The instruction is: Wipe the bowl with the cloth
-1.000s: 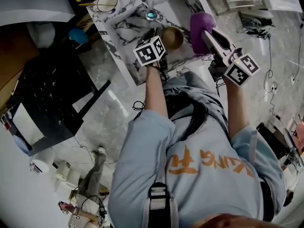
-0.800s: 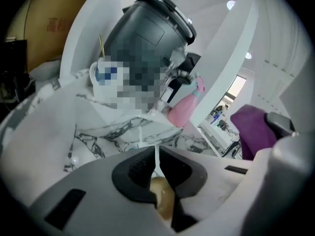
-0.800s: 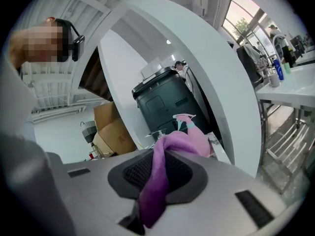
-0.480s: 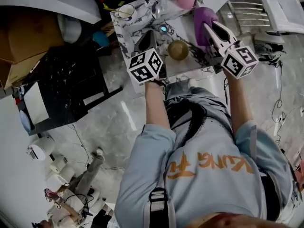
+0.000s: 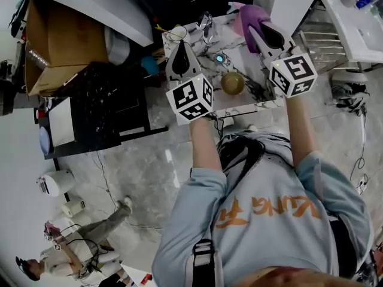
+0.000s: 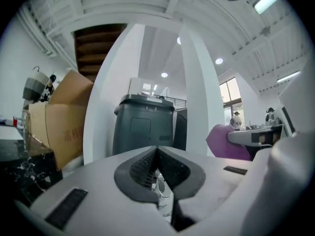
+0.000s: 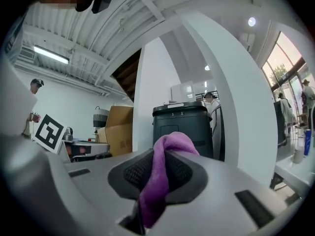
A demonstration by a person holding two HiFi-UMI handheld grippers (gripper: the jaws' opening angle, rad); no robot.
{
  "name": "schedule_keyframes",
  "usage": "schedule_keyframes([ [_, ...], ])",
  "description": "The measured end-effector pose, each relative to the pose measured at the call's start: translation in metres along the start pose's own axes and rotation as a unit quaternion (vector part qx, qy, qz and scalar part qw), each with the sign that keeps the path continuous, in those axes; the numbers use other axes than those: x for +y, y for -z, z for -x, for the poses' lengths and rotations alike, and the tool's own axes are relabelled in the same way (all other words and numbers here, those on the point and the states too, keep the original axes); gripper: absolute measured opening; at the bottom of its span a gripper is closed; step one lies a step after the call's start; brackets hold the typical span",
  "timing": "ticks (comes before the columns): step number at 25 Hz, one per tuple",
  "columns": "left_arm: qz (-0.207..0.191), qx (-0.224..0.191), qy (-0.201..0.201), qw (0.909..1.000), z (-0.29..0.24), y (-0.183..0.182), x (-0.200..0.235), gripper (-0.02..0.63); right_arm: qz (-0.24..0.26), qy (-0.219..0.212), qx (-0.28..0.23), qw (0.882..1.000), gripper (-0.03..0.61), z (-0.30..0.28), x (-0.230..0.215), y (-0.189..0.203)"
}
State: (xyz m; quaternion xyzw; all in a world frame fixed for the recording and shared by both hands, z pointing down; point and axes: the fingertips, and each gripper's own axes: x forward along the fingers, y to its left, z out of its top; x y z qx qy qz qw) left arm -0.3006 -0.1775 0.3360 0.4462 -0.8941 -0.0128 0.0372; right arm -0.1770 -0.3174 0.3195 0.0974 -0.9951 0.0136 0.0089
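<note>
A brownish bowl (image 5: 232, 82) sits on the marble table (image 5: 239, 107), between my two grippers in the head view. My right gripper (image 5: 256, 24) is shut on a purple cloth (image 5: 246, 18), held up to the right of and beyond the bowl; in the right gripper view the cloth (image 7: 160, 181) hangs pinched between the pads. My left gripper (image 5: 182, 48) is shut with nothing in it, held up to the left of the bowl. In the left gripper view its jaws (image 6: 157, 154) meet, and the cloth (image 6: 225, 142) shows at the right.
A cup (image 5: 177, 33), a glass item and a small blue-lit object (image 5: 219, 58) stand on the table. A cardboard box (image 5: 60, 40) and black unit (image 5: 96, 112) are left, a white rack (image 5: 323, 43) right. A dark bin (image 6: 142, 127) stands ahead. A person (image 5: 72, 250) stands at lower left.
Both grippers have risen and now point forward over the table, the right still holding the cloth. The head view has swung, so the table and bowl sit higher right.
</note>
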Motion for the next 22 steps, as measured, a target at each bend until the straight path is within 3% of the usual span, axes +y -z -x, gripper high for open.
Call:
schedule_keyframes([
  [11, -0.018, -0.016, -0.037, 0.999, 0.03, -0.012, -0.02, 0.023, 0.008, -0.004, -0.003, 1.0, 0.08, 0.031, -0.004, -0.003],
  [22, -0.019, -0.033, -0.025, 0.999, 0.043, -0.02, -0.041, 0.023, 0.014, 0.009, 0.0, 1.0, 0.08, 0.053, -0.017, -0.006],
])
